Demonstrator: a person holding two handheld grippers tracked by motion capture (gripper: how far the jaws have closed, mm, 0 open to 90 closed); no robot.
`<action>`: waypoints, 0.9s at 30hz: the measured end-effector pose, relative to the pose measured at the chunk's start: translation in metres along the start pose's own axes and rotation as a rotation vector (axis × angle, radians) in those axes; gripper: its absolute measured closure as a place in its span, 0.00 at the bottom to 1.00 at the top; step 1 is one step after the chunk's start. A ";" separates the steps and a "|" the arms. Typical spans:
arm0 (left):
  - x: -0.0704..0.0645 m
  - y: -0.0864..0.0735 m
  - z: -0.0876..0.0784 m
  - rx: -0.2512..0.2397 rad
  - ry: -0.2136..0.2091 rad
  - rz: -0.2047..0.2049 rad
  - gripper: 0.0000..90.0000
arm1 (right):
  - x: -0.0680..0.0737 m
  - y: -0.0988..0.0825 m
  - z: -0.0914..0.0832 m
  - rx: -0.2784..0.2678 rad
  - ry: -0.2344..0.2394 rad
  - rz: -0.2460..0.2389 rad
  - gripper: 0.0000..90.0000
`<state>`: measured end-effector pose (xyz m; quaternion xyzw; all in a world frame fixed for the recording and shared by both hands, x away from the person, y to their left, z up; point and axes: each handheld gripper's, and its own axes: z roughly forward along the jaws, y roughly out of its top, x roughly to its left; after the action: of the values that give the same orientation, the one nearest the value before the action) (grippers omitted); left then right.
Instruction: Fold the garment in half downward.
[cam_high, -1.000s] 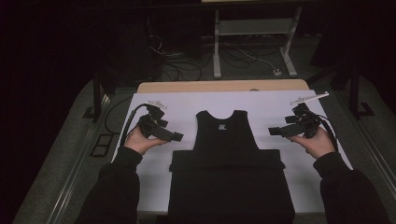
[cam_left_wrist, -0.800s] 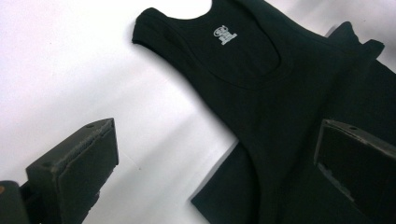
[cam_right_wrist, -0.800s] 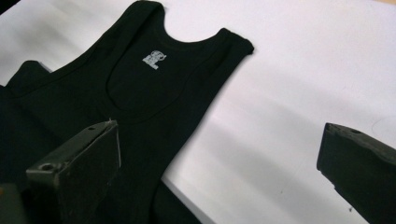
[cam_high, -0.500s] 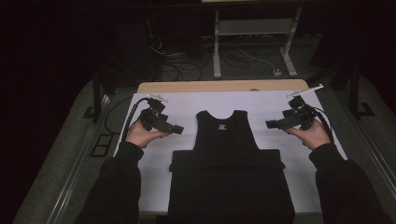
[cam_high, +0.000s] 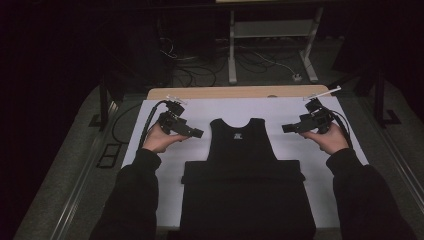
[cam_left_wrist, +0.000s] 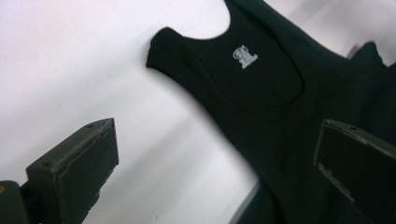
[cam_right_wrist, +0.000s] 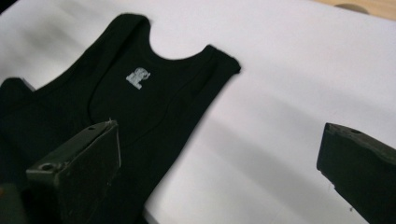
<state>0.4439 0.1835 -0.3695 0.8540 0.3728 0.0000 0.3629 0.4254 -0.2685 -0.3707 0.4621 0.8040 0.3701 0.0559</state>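
Poised to fold black tank top (cam_high: 243, 150): left tool (cam_high: 196, 133), right tool (cam_high: 286, 128) both gaping, empty; next, pinching shoulder straps.

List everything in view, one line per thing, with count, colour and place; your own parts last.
tank top: one, black with a small white neck label, flat mid-table, lower part folded up.
white sheet: one, white, covering the tabletop.
table edge: one, light wood, along the far side.
metal frame: one, grey, on the floor beyond the table.
cables: several, dark, on the floor behind.
left gripper: one, black, left of the top, jaws open.
right gripper: one, black, right of the top, jaws open.
sleeves: two, black, bottom edge.
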 end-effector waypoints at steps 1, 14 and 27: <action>0.000 0.000 0.000 0.000 0.000 0.000 0.00 | 0.000 0.000 0.000 0.000 0.000 0.000 0.00; 0.008 0.015 0.025 0.004 0.014 -0.015 0.00 | -0.020 0.006 0.009 -0.040 0.010 0.050 0.00; 0.016 0.012 0.045 -0.013 0.006 -0.047 0.00 | -0.020 0.004 0.032 -0.007 0.018 0.050 0.00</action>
<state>0.4750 0.1598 -0.3999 0.8426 0.3937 -0.0034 0.3674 0.4530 -0.2653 -0.3967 0.4785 0.7912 0.3785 0.0412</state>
